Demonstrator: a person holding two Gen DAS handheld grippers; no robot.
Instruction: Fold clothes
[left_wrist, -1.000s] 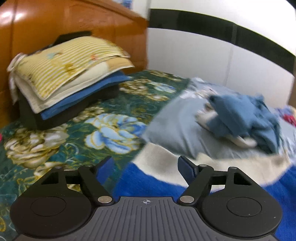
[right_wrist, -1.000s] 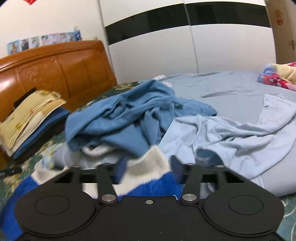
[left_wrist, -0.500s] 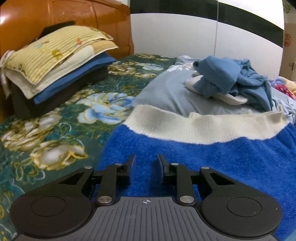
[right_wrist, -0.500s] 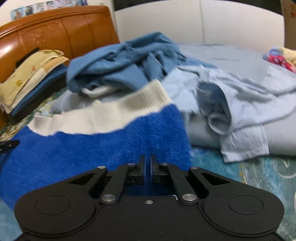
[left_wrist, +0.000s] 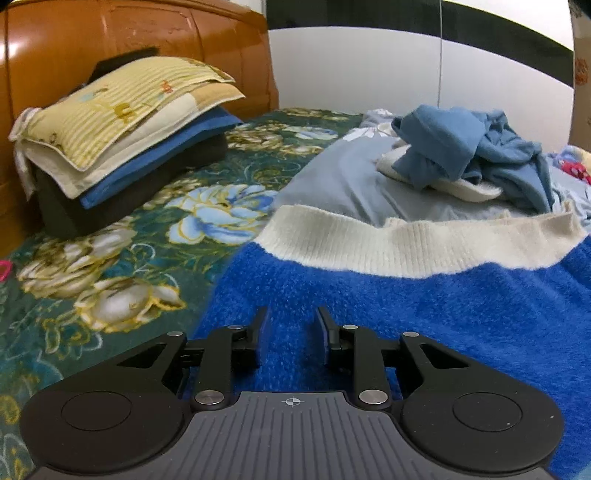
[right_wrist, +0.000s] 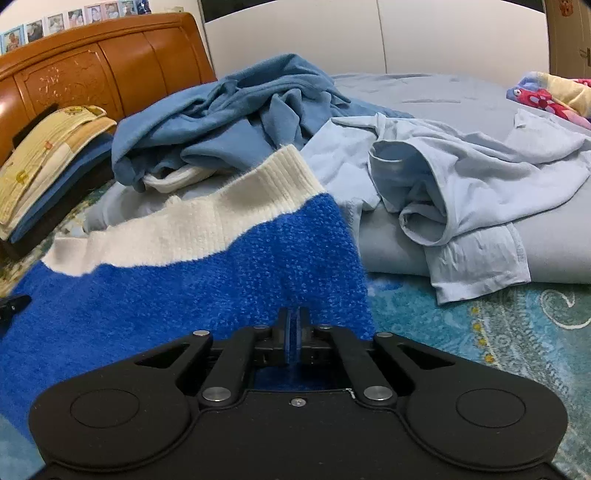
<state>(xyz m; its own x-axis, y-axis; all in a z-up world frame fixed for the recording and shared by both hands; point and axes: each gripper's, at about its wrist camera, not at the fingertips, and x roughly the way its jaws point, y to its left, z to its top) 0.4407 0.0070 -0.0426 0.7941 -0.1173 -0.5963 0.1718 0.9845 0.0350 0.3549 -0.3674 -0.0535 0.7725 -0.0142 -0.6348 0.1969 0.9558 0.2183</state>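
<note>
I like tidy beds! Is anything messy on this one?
Yes. A darker blue garment lies crumpled in a heap, and a pale blue shirt sprawls wrinkled beside it. The pillow stack by the headboard looks neat.

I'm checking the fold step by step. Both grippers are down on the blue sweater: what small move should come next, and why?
Probably lift both grippers together and carry the near edge toward the white ribbed hem. The right gripper has its jaws closed on the blue sweater; the left gripper has blue knit between narrowed jaws, though its grip is less certain, so check it first.
</note>
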